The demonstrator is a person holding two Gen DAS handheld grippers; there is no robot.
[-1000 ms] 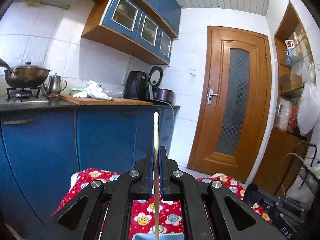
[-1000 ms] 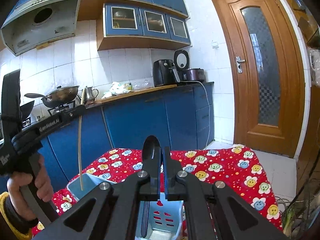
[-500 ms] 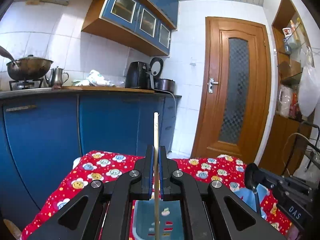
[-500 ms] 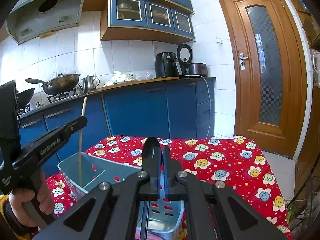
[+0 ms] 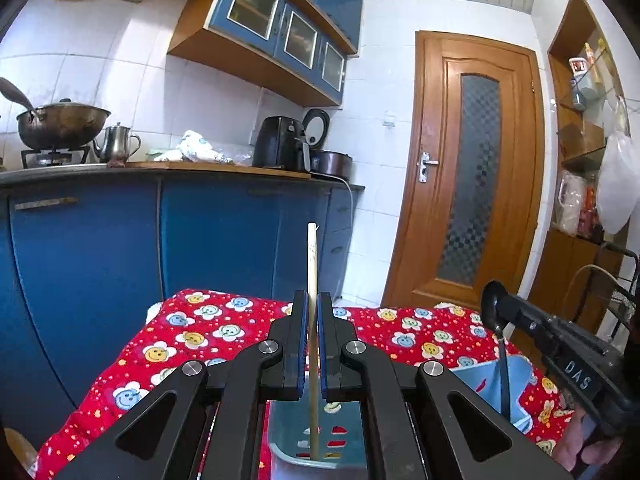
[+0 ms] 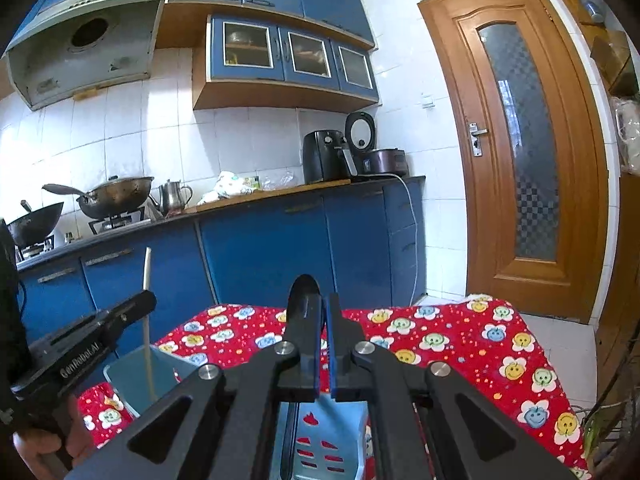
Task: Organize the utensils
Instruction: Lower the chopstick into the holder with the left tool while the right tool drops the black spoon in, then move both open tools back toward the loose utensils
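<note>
Pinching an upright chopstick (image 5: pixel 312 320) at lower centre, the left gripper (image 5: pixel 312 316) holds its tip inside the pale blue basket (image 5: pixel 352 446); the right gripper (image 6: pixel 323 320) clamps a dark spoon (image 6: pixel 303 292) over the same basket on the red tablecloth (image 6: pixel 460 344), blue cabinets (image 6: pixel 280 248) behind.

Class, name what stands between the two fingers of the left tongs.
A pale chopstick, upright, its lower end down in the blue holder; the left wrist view shows it.
</note>
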